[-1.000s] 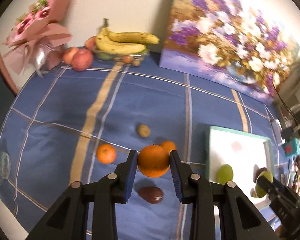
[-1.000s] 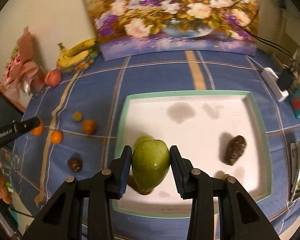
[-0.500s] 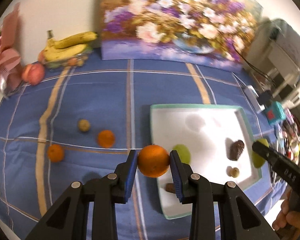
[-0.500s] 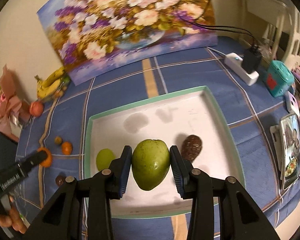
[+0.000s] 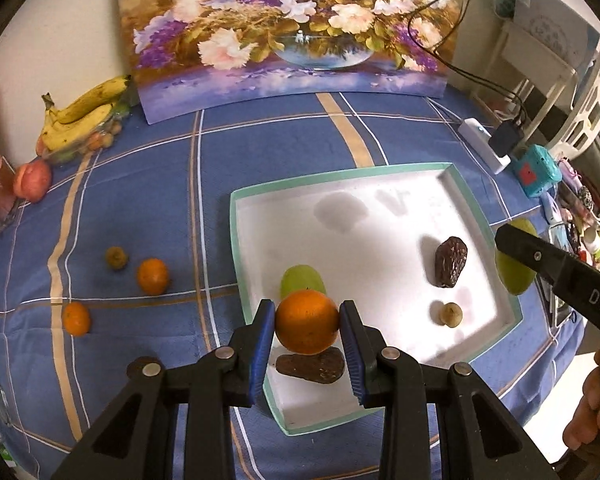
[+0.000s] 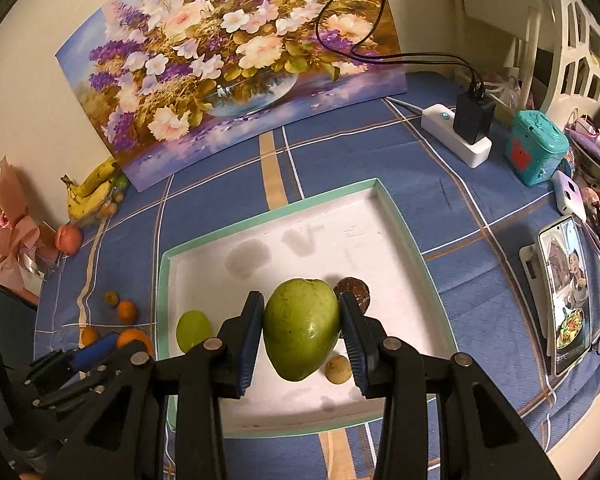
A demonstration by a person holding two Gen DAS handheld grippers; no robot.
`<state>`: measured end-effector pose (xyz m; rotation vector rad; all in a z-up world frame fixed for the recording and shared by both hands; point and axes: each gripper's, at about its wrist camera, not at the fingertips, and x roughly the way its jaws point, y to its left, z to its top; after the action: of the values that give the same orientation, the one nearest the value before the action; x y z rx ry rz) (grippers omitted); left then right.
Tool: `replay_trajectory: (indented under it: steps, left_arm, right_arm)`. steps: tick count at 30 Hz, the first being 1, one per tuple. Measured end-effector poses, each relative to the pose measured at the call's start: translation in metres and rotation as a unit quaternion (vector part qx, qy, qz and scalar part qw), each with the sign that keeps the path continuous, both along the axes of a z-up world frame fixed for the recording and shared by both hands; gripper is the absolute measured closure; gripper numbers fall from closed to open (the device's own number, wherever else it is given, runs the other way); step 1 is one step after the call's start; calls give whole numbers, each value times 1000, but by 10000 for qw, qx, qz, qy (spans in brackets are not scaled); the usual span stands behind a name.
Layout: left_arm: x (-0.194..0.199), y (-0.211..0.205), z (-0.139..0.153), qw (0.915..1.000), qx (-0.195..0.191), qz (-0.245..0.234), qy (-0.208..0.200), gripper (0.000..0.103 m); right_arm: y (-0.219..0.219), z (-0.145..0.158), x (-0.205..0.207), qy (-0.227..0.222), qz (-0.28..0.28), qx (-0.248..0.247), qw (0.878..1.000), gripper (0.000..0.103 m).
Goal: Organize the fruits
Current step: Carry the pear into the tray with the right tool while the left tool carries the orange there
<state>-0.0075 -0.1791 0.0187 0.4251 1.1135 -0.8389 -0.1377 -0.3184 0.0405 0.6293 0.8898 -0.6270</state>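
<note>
My left gripper (image 5: 307,328) is shut on an orange (image 5: 307,322) and holds it above the near left part of the white tray (image 5: 380,216). My right gripper (image 6: 302,328) is shut on a green mango (image 6: 301,328) above the tray's (image 6: 320,236) near side. In the tray lie a small green fruit (image 5: 302,280), two dark brown fruits (image 5: 451,256) (image 5: 311,366) and a small tan fruit (image 5: 446,314). Two oranges (image 5: 153,276) (image 5: 76,319) and a small brownish fruit (image 5: 117,257) lie on the blue cloth to the left.
A flower painting (image 5: 292,32) leans on the back wall. Bananas (image 5: 82,114) and a peach (image 5: 32,180) sit at back left. A power strip with charger (image 6: 460,132), a teal box (image 6: 536,146) and a phone (image 6: 568,292) lie to the right.
My left gripper has carried the orange rightward from over the cloth to over the tray. My right gripper has shifted right with the mango, over the tray's near side.
</note>
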Motion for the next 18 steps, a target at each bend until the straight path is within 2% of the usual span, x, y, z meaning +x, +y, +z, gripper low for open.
replay_trajectory:
  steps: [10,18]
  left_arm:
    - [0,-4,-15,9998,192,8,68,68]
    - [4,-7,-44,9981,547,64,266,68]
  right_arm:
    - [3,-3,3,48,105,17,9999,63]
    - [7,-43,21,600,323,333,9971,63]
